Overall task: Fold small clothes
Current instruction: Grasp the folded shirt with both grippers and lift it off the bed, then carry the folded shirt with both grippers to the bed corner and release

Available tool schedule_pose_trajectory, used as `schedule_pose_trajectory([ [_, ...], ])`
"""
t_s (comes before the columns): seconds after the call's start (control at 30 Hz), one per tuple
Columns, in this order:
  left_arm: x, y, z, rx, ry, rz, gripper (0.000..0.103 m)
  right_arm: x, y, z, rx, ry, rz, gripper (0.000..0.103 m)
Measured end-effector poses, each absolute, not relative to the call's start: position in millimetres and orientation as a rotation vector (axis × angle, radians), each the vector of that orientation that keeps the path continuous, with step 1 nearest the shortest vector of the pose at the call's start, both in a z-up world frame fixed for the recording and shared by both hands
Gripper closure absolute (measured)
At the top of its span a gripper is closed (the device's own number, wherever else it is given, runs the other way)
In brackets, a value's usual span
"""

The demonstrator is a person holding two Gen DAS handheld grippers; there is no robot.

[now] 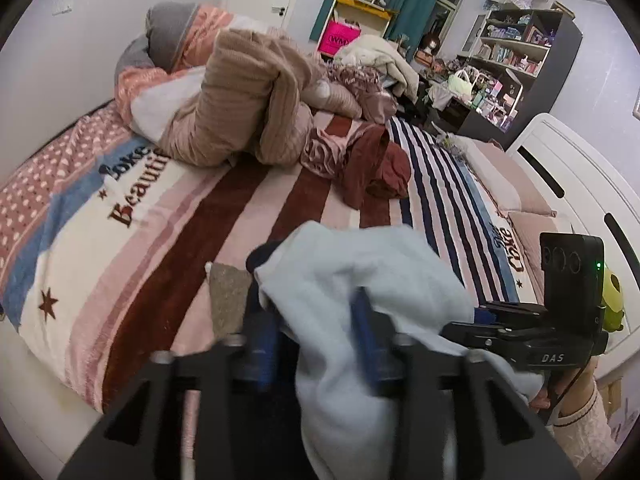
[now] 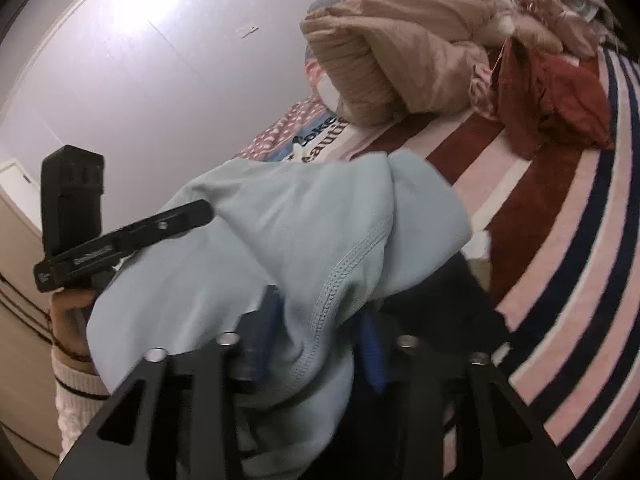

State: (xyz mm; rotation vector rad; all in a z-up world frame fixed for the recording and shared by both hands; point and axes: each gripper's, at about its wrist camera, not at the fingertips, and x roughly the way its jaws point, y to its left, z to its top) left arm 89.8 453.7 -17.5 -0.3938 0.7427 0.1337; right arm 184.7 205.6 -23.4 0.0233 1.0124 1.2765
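A light blue garment lies bunched on the striped blanket at the bed's near edge. It partly covers a dark navy piece. My left gripper stands open, and the blue cloth drapes loosely between and over its blue fingers. In the right wrist view the same garment fills the gap of my right gripper, whose jaws stand apart without pinching it. The right gripper's black body sits just right of the cloth. The left gripper's body lies at its left.
A beige ribbed knit heap and maroon clothes lie further back on the bed. A white bed end and cluttered shelves stand at the right. A hand in a white sleeve holds the right gripper.
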Motion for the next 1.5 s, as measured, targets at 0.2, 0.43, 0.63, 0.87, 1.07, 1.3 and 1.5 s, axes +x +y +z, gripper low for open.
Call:
schedule_pose_trajectory([
  [0.2,76.2,436.9,12.6,-0.362,0.666,0.133,0.043,185.9,178.4,-0.4,0.030,0.953,1.268,0.044],
  [0.43,65.8,405.8,26.7,-0.296,0.662,0.171,0.042,176.2,157.0,7.1,0.030,0.943,1.259,0.043],
  [0.63,38.7,346.0,44.9,-0.191,0.596,0.223,0.042,150.3,107.6,12.4,-0.001,0.878,1.240,0.039],
  [0.87,17.7,252.4,42.8,-0.107,0.485,0.200,0.031,128.4,3.4,-5.3,0.050,0.881,1.172,0.034],
  [1.07,12.0,155.1,25.7,-0.042,0.388,0.167,0.019,102.3,-103.3,-21.6,0.041,0.805,0.998,0.033],
  [1.3,6.7,64.5,9.5,0.037,0.240,0.176,0.001,43.2,-215.7,-30.3,-0.002,0.614,0.745,0.028],
  [1.5,3.3,24.6,2.6,0.003,0.144,0.163,0.001,-3.5,-257.0,-18.9,-0.050,0.423,0.561,0.010],
])
